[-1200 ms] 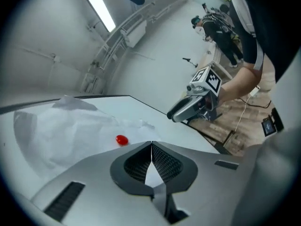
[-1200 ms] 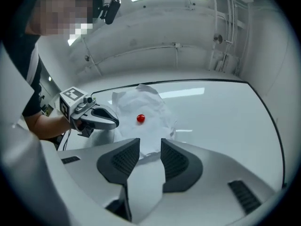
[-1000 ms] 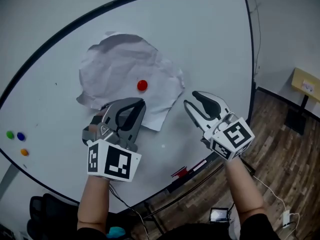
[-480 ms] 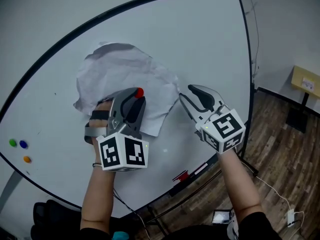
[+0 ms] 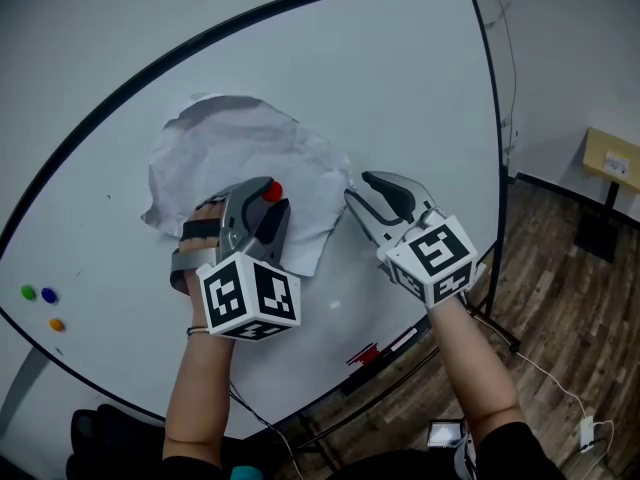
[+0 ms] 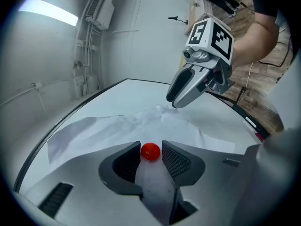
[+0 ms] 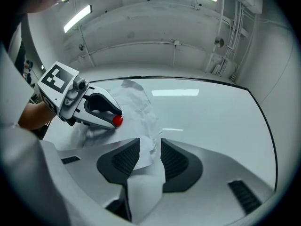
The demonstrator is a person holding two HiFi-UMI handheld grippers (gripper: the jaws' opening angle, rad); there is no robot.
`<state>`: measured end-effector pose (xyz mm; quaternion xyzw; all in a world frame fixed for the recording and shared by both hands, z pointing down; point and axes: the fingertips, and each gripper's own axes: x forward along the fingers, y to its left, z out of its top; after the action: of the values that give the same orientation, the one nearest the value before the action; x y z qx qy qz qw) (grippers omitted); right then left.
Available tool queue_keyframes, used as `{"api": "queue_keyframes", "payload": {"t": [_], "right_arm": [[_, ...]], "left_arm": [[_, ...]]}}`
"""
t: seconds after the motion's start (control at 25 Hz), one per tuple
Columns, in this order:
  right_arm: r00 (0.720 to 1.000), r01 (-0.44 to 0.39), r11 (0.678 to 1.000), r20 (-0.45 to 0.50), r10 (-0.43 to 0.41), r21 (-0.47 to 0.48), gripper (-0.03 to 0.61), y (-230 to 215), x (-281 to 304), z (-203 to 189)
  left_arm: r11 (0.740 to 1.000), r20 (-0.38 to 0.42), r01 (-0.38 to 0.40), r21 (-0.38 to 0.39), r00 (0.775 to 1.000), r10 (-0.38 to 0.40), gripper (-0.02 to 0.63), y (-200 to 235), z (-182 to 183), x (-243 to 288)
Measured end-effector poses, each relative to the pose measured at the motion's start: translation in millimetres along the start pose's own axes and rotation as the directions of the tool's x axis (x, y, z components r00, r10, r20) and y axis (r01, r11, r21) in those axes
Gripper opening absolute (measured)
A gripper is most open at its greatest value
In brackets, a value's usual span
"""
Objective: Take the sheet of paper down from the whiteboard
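A crumpled white sheet of paper (image 5: 230,158) hangs on the whiteboard (image 5: 400,88), pinned by a red round magnet (image 5: 271,192). My left gripper (image 5: 262,196) points at the board, and its jaws have just been opening. They stand apart with the red magnet (image 6: 150,151) between the tips, not clearly pressed. My right gripper (image 5: 358,193) is at the sheet's right edge. In the right gripper view its jaws (image 7: 150,147) are apart with the paper's crinkled edge (image 7: 151,147) lying between them. The left gripper (image 7: 113,119) and magnet (image 7: 117,120) show there too.
Green and blue magnets (image 5: 38,295) and an orange one (image 5: 57,324) sit at the board's lower left. A red marker (image 5: 362,351) lies on the tray along the board's lower edge. Wooden floor (image 5: 570,318) and a small yellow table (image 5: 612,163) are to the right.
My left gripper moved up over the sheet to the red magnet and its jaws opened around it. My right gripper shifted left to the paper's right edge.
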<state>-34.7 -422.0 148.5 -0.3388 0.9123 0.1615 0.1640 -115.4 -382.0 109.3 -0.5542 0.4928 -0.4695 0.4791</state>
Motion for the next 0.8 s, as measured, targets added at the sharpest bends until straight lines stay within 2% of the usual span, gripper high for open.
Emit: {"api": "queue_keyframes", "payload": {"t": [0.36,0.52,0.8], "right_arm": [[1.0,0.024,1.0,-0.011,-0.025,-0.019,0.129,-4,9,3],[0.998,0.042,0.999,-0.048,-0.042,0.002,0.129,-10,18,-6],[0.998,0.024,1.0,-0.054,-0.023,0.018,0.107,-4,24,-3]], "left_arm": [[1.0,-0.033,-0.019,0.007,0.999,0.019,0.147,2,-2,3],[1.0,-0.037,-0.017,0.004,0.999,0.017,0.146,2,-2,3],[1.0,-0.033,-0.012,0.005,0.999,0.012,0.144,2,-1,3]]}}
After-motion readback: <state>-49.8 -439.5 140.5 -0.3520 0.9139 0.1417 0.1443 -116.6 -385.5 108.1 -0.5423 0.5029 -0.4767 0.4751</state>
